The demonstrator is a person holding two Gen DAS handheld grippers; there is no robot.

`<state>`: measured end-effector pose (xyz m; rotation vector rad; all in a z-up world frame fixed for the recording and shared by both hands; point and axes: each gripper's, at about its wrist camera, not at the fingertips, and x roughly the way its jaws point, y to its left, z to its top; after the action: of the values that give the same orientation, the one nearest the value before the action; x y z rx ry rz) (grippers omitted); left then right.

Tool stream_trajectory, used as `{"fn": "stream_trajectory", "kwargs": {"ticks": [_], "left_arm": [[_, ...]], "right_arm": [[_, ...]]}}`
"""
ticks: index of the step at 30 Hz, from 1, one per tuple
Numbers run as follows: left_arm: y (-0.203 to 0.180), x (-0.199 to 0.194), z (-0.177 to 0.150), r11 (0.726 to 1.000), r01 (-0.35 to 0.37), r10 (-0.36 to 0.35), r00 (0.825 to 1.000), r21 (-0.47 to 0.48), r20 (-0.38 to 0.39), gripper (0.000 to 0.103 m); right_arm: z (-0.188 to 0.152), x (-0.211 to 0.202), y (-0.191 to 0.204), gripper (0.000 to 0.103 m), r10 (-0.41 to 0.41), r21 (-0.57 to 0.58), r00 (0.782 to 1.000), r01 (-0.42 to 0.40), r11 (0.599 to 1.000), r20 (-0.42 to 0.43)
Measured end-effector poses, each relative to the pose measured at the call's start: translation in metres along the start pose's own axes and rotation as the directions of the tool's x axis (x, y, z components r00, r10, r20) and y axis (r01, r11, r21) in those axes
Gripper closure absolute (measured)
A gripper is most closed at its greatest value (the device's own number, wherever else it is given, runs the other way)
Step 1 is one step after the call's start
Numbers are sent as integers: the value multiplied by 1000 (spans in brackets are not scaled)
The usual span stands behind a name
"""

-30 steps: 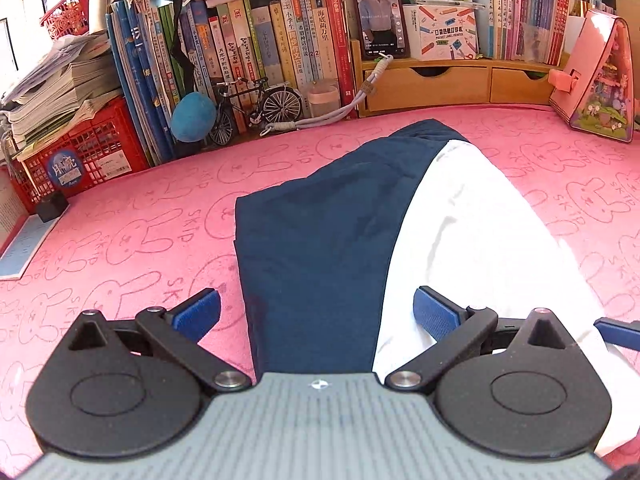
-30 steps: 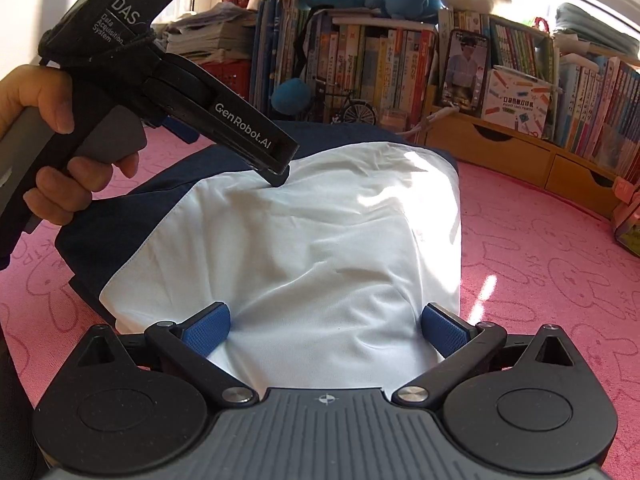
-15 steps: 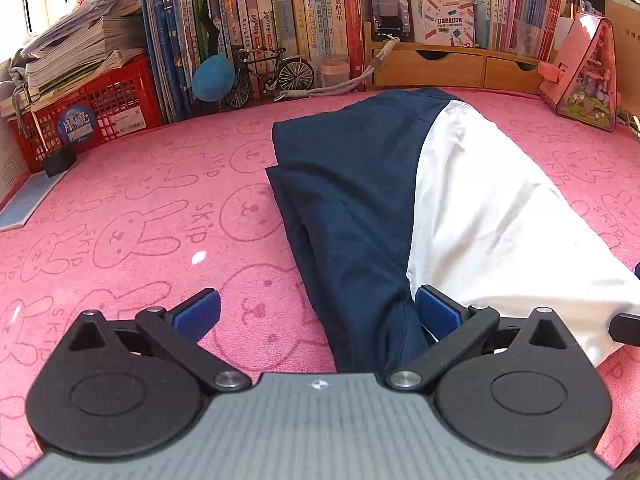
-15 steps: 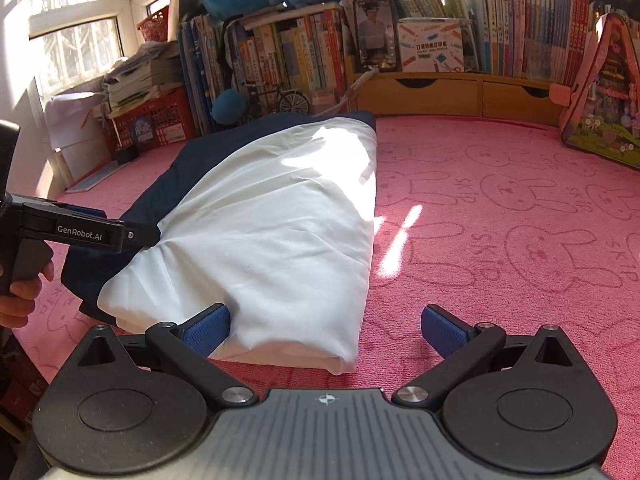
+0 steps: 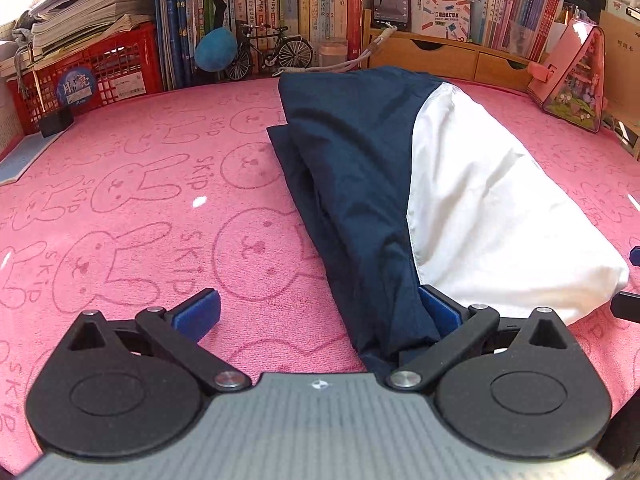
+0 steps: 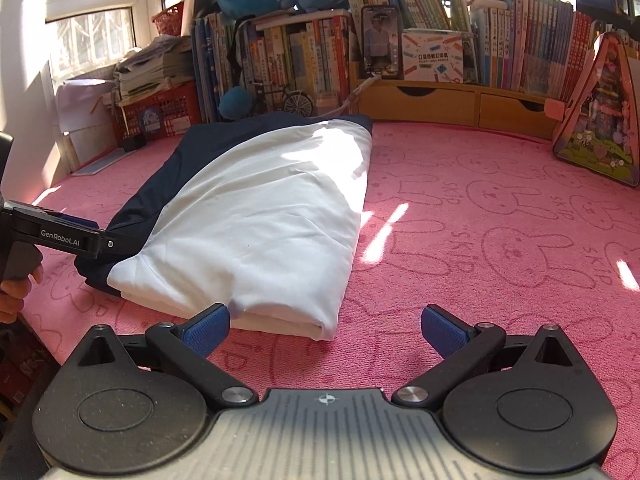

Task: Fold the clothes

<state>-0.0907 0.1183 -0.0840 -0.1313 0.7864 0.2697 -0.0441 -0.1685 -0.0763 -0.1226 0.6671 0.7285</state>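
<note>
Lying folded lengthwise, navy-and-white garment (image 6: 256, 216) on pink mat (image 6: 500, 248).

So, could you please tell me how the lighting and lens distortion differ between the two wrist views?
Left wrist view: even light, only small sun flecks on the pink rabbit-print cloth; the bookshelf row bows with fisheye. Right wrist view: hard window sun blows out the top of the folded navy-and-white garment and streaks the cloth; the windows glare.

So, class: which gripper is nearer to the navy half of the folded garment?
Left. The left gripper straddles the navy half at its near corner; the right gripper sits open off the white half's near end.
</note>
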Motion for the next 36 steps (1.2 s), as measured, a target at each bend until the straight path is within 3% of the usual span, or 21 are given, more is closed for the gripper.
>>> {"fn": "stream_trajectory", "kwargs": {"ticks": [13,26,36], "left_arm": [[4,-8,-8,999,26,-27,999,-29,-17,0],[-10,-30,-10,1000,-25,25,1000,-6,2,0],[-36,-43,-15,999,45,-45,999,26,-27,0]], "right_arm": [[0,-13,-7,0,-4,11,1000,4,1000,6],[-5,-16,5,0,38,-92,999,-40,995,-28],[-4,-10,8,0,34,-95,998,-38,995,-47]]}}
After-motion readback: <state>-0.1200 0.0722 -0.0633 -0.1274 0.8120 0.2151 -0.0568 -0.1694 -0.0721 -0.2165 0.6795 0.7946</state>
